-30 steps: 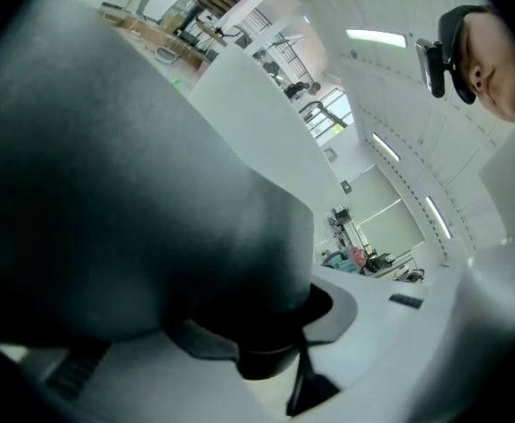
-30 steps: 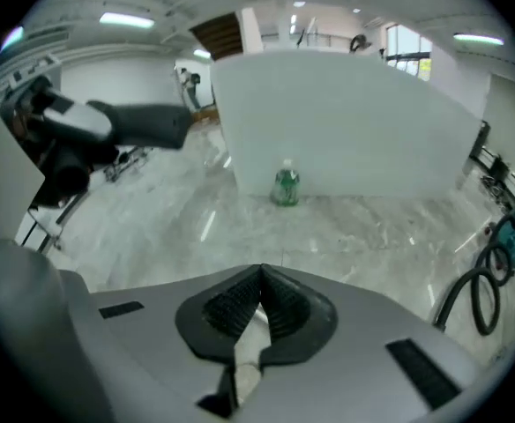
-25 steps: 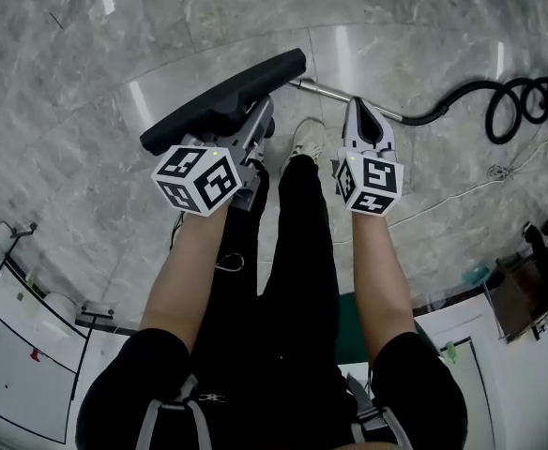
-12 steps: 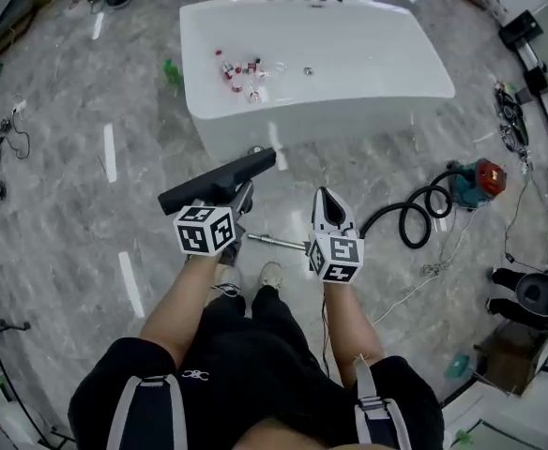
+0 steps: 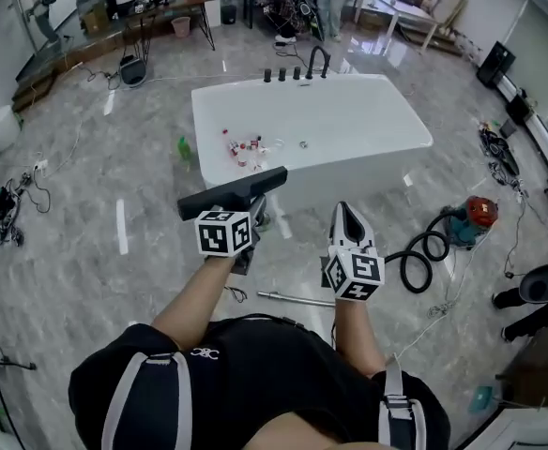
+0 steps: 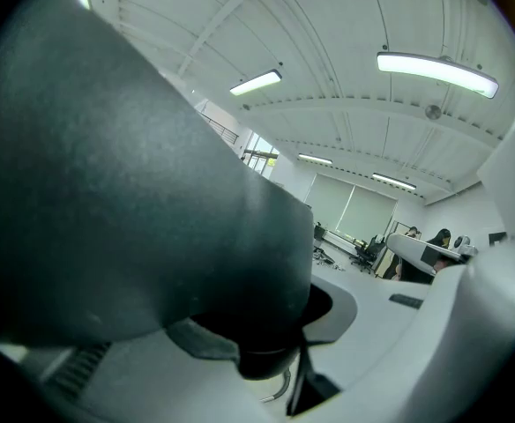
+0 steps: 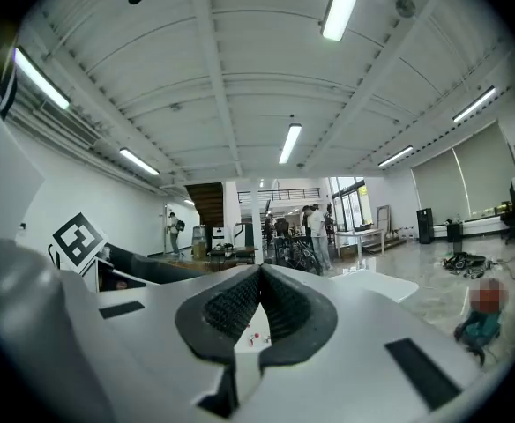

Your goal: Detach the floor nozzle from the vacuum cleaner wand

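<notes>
Since the floor nozzle is already off the wand, the step in hand looks like carrying the nozzle clear and setting it down.

In the head view the nozzle sits at centre frame, clamped in the jaws of the left gripper. It is a long, flat black bar, slightly tilted. The wand is a thin, shiny metal tube lying well apart from it on the glossy grey veined floor, in the lower middle. The right gripper is right of centre, its jaws together on nothing. Ahead, in the upper middle, stands a smooth white bathtub, and a coiled black hose lies at the right.

To do this well, I would keep the bar level and well clear of the tub edge. I would lower it flat onto its sole and open the jaws only once it rests.

In the left gripper view the nozzle fills the left of the frame, matte dark grey plastic with a faint grain. Its rounded neck ends in a dark socket at lower centre, held between the pale jaws.

In the right gripper view the ribbed black pads meet tip to tip at lower centre, with nothing between them.
</notes>
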